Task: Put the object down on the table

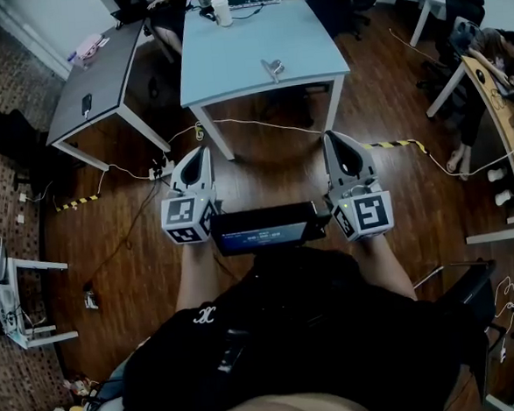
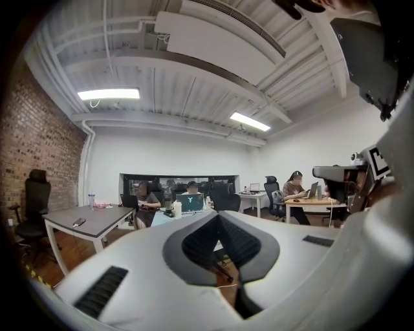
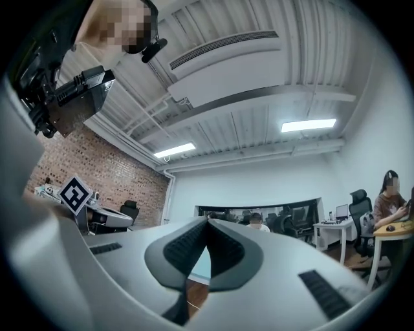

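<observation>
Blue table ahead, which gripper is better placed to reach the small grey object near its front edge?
Right, only marginally. The small grey object lies near the front edge of the blue table, slightly nearer the right gripper than the left gripper. Both are shut and empty.

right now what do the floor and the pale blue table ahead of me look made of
The floor looks like dark wood planking with a semi-gloss finish: faint board lines and soft sheen show. The table has a smooth, even pale blue top with a matte look, probably laminate or painted board, though that can't be confirmed. Its legs are thin, straight and white, likely painted metal.
</observation>
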The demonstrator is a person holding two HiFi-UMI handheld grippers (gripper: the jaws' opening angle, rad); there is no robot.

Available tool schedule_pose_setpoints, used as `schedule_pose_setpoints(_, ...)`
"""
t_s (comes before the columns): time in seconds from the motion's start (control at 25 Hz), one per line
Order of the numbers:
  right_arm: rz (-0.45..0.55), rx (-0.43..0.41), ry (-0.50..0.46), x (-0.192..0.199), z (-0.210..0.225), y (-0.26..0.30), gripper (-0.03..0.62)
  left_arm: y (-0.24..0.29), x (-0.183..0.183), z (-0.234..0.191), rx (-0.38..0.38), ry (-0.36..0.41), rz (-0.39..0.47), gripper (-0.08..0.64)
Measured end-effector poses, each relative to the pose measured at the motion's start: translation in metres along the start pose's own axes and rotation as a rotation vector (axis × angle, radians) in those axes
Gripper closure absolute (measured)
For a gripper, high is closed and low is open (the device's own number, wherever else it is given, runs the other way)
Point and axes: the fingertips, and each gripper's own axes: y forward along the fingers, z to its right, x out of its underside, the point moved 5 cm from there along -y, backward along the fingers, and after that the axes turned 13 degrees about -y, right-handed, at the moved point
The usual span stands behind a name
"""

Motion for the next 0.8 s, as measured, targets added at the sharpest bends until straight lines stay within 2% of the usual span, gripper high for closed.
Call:
schedule_pose_setpoints(0.28,0.004,-0.025,0.008,0.005,0.022,-0.012,0.617,0.004,0.005,0.034,-0.004,0.023,-0.01,0.555)
schedule_pose_setpoints(0.8,0.007,-0.037,0.035,0.01,0.042,-0.021,0.617,0.012,0.01,0.06,-0.012,0.039,-0.042,0.555)
